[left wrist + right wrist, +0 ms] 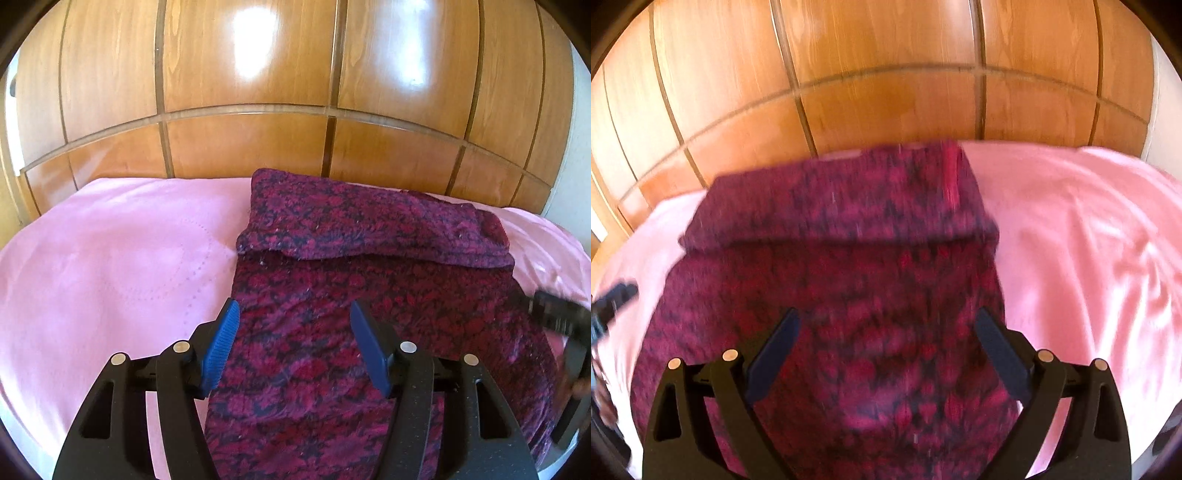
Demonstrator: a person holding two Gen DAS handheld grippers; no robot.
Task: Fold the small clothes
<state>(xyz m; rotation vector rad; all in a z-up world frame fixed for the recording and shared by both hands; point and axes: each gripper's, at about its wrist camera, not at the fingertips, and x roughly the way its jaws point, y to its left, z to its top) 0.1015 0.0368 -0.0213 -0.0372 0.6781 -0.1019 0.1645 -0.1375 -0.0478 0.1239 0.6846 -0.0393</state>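
Note:
A dark red and magenta patterned knit garment [424,295] lies on a pink sheet [110,258]. Its far part is folded back toward me as a thick flap [369,221]. My left gripper [294,305] hovers open over the garment's near left part, blue pads apart and nothing between them. In the right wrist view, which is blurred, the same garment [849,258] fills the middle. My right gripper [886,314] stands wide open above it and holds nothing. A black piece of the right tool [554,314] shows at the garment's right edge.
Glossy wooden panels [258,140] rise right behind the bed. Bare pink sheet [1089,240] spreads to the right of the garment, and more lies to its left. A black piece of the left tool [613,299] shows at the left edge of the right wrist view.

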